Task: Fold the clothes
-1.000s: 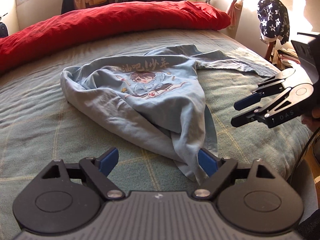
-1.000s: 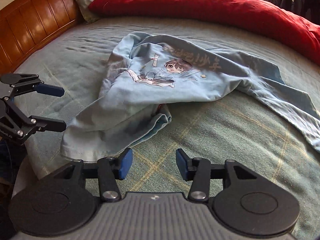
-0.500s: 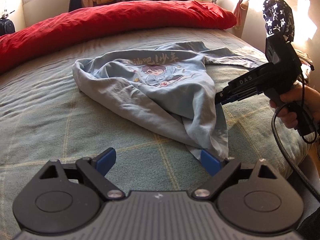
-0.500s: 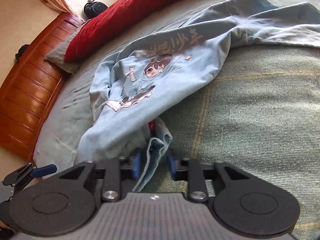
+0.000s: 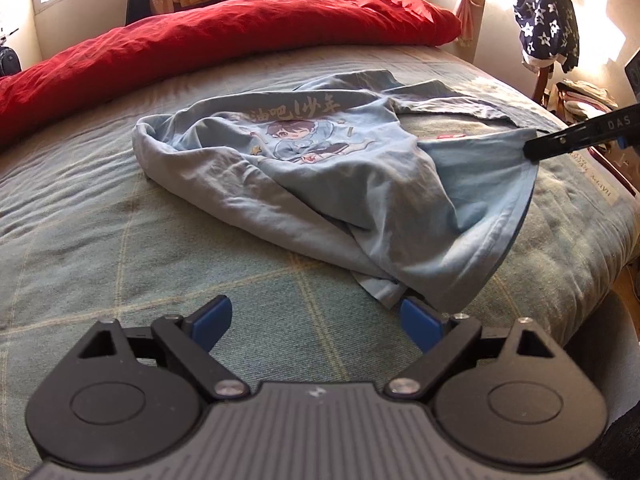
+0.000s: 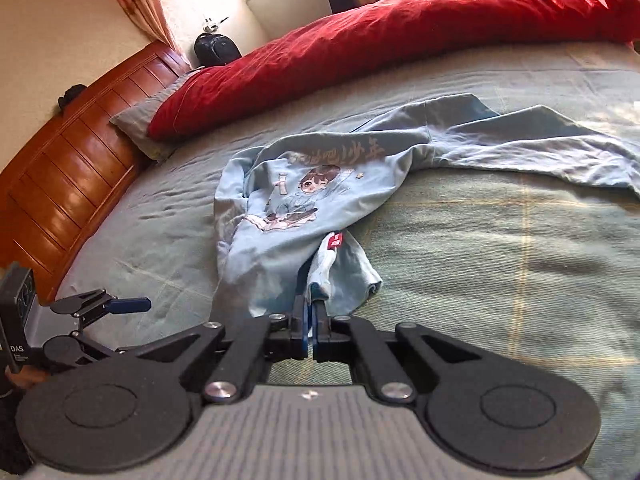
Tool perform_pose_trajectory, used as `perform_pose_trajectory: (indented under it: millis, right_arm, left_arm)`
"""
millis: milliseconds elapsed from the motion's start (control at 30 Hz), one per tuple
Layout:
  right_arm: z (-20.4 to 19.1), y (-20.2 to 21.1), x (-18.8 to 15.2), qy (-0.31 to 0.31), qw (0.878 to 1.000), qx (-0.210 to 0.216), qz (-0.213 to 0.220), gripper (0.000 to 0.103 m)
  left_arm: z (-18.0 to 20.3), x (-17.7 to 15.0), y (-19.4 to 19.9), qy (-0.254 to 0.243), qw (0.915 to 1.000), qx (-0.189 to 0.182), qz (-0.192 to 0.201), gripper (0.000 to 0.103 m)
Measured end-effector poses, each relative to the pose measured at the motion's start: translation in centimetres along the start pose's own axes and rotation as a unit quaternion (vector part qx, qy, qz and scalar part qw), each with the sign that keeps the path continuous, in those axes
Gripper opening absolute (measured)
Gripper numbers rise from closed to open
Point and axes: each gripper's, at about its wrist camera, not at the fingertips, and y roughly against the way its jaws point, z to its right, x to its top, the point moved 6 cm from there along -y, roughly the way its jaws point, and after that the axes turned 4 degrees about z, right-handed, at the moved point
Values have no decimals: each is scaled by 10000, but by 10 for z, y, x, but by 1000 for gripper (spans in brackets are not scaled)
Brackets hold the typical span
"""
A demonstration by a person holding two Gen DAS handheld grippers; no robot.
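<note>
A light blue T-shirt [image 5: 320, 168] [image 6: 292, 204] with a cartoon print lies crumpled on the bed. My right gripper [image 6: 310, 312] is shut on the shirt's hem, near a small red label [image 6: 334, 241]; in the left wrist view its black tip [image 5: 536, 149] holds the hem lifted off the bed at the right. Close to the near edge of the shirt my left gripper [image 5: 316, 320] stands open, its right blue pad [image 5: 420, 320] just under the hanging cloth. From the right wrist view the left gripper [image 6: 132, 320] shows at the lower left, open.
A grey-green checked bedspread [image 5: 120, 216] covers the bed. A red duvet [image 5: 224, 44] lies along the far side, a wooden headboard [image 6: 76, 184] stands at the left. A star-patterned garment [image 5: 546, 28] hangs at the bed's right edge.
My right gripper closed on the shirt's hem and pulled it up and to the right, spreading that corner. The left gripper stayed open near the shirt's near edge.
</note>
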Motion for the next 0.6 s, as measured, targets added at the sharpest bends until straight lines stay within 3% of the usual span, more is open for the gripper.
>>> perform_pose_trajectory:
  millis: [133, 267, 400, 600]
  right_arm:
    - [12, 2, -10, -118, 9996, -149, -195, 5]
    - [25, -6, -22, -360, 9980, -265, -445, 23]
    - [38, -10, -28, -412, 9970, -415, -513, 24]
    - [41, -34, -23, -284, 9973, -431, -523, 35]
  left_arm:
    - [7, 1, 1, -105, 9999, -33, -11, 92]
    - [13, 1, 3, -209, 9998, -66, -22, 92]
    - [16, 2, 2, -267, 9996, -103, -40, 92]
    - [21, 3, -9, -300, 9993, -198, -130, 92]
